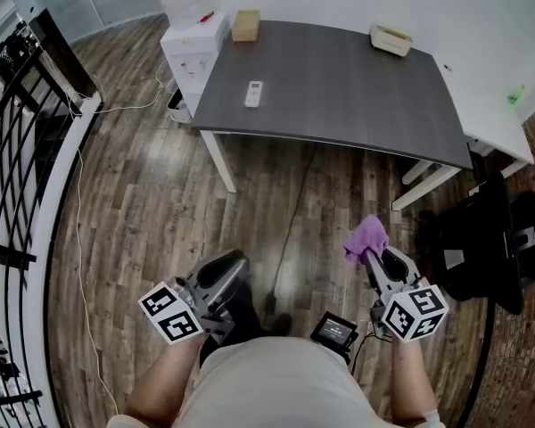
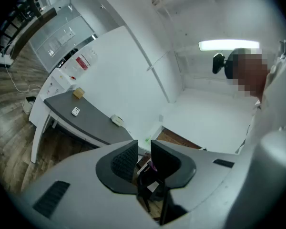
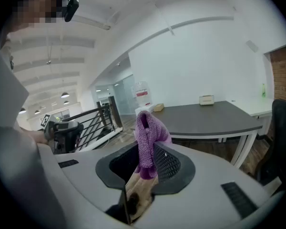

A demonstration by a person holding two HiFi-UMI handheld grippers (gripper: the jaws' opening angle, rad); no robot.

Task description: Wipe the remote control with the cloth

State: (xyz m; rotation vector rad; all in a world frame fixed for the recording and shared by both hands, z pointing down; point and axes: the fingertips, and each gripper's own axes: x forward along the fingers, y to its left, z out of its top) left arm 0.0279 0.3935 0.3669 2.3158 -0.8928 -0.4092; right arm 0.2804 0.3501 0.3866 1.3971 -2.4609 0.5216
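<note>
The white remote control (image 1: 253,94) lies on the left part of the dark grey table (image 1: 339,96), far ahead of both grippers; the left gripper view shows it as a small white remote (image 2: 76,111). My right gripper (image 1: 375,253) is held low in front of me, away from the table, shut on a purple cloth (image 1: 366,237). That cloth (image 3: 147,140) sticks up between the jaws of my right gripper (image 3: 145,151). Over the wooden floor, my left gripper (image 1: 234,260) is shut with nothing in it; in its own view the left gripper (image 2: 144,150) shows its jaws close together.
A cardboard box (image 1: 245,25) and a small tray (image 1: 390,39) sit at the table's far edge. A water dispenser (image 1: 193,38) stands left of the table. A black chair (image 1: 486,239) is at the right, a black railing (image 1: 18,168) at the left. Cables run across the floor.
</note>
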